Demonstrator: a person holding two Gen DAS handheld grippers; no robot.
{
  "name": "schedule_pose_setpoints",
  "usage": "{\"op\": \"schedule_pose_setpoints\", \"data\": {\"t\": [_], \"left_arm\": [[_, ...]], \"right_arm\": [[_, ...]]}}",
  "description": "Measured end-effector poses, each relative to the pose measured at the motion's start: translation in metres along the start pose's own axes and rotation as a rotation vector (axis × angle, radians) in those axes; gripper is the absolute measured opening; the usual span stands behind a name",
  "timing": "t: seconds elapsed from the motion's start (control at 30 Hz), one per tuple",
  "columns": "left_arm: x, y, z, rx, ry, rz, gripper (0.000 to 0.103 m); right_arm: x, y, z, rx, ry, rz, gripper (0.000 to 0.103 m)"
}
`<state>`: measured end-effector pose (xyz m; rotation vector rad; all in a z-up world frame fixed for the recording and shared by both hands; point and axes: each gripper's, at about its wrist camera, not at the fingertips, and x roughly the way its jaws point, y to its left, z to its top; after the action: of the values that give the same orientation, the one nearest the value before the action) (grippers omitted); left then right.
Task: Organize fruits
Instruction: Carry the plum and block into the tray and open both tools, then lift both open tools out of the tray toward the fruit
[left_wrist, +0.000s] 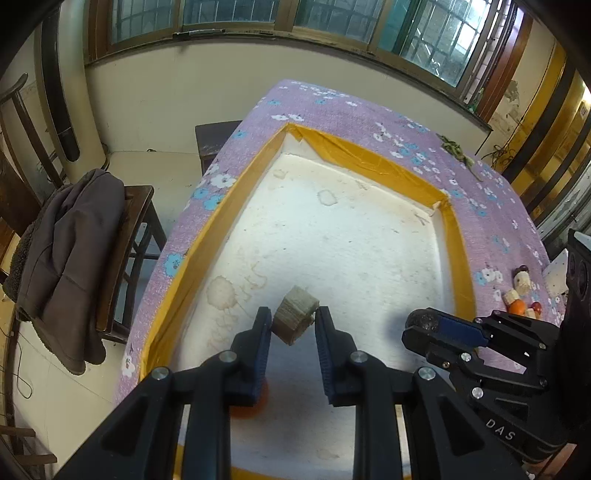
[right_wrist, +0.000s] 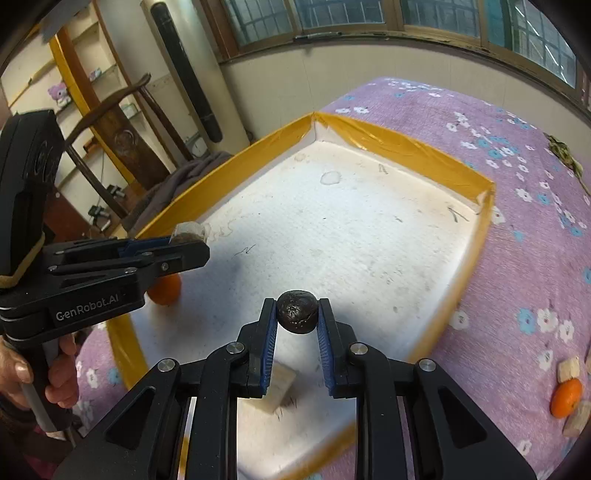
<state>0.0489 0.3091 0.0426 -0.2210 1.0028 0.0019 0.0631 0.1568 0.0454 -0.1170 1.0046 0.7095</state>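
The left gripper (left_wrist: 292, 320) clamped a fruit chunk (left_wrist: 295, 314) and the right gripper (right_wrist: 297, 313) clamped a dark fruit (right_wrist: 297, 312), both above the tray (right_wrist: 369, 236), probably for dropping inside.

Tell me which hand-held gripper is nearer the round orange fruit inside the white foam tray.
Left hand-held gripper: directly above the orange fruit. Right hand-held gripper is farther along the tray.

Big windows (left_wrist: 236, 14) with bars run along the cream wall (left_wrist: 177, 92). A dark wooden chair (left_wrist: 136, 236) holds a gray coat (left_wrist: 66, 258). Shelves (right_wrist: 99, 74) stand nearby.
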Motion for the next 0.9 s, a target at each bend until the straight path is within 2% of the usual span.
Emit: {"op": "schedule_pose_setpoints", "data": {"t": [0.33,0.53,0.6,0.67,0.73,0.9], "left_arm": [[0.017,0.008,0.000,-0.004,0.040,0.014,0.027],[0.019,0.008,-0.001,0.004,0.038,0.031,0.027],[0.018,0.007,-0.002,0.004,0.038,0.037,0.030],[0.016,0.008,-0.003,0.000,0.036,0.049,0.038],[0.013,0.008,-0.005,-0.003,0.029,0.051,0.039],[0.005,0.003,-0.009,0.001,0.009,0.071,0.046]], "right_arm": [[0.020,0.003,-0.001,-0.024,0.045,-0.049,0.021],[0.020,0.004,-0.001,-0.027,0.051,-0.063,0.021],[0.018,0.004,0.000,-0.026,0.050,-0.066,0.022],[0.014,0.004,-0.001,-0.023,0.043,-0.067,0.024],[0.010,0.002,-0.002,-0.020,0.039,-0.079,0.032],[-0.006,-0.005,-0.007,-0.005,0.022,-0.086,0.032]]}}
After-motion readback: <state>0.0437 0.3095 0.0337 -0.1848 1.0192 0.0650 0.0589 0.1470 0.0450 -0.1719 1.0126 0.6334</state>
